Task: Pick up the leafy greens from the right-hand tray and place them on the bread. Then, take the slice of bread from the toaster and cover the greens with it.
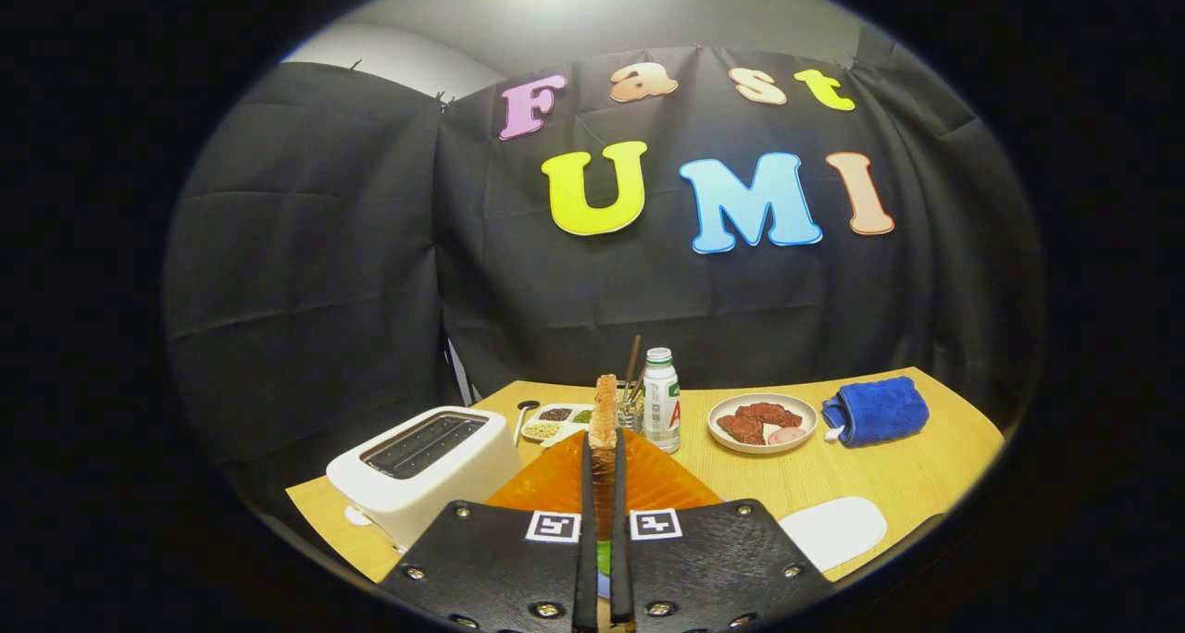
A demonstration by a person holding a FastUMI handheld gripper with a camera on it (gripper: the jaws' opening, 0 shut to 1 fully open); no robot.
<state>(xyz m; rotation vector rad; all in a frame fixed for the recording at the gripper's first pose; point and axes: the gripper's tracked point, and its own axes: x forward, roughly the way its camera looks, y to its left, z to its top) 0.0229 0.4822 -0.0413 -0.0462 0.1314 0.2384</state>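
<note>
The slice of bread [605, 411] stands on edge, pinched between the closed jaws of the gripper [604, 485], just beside the empty toaster [421, 466]. It looks light, stiff and crumbly, so a gentle edge grip suits. Beyond the toaster stand a bottle [661, 402] and a plate [761, 422] on the surface [907, 476].
</note>
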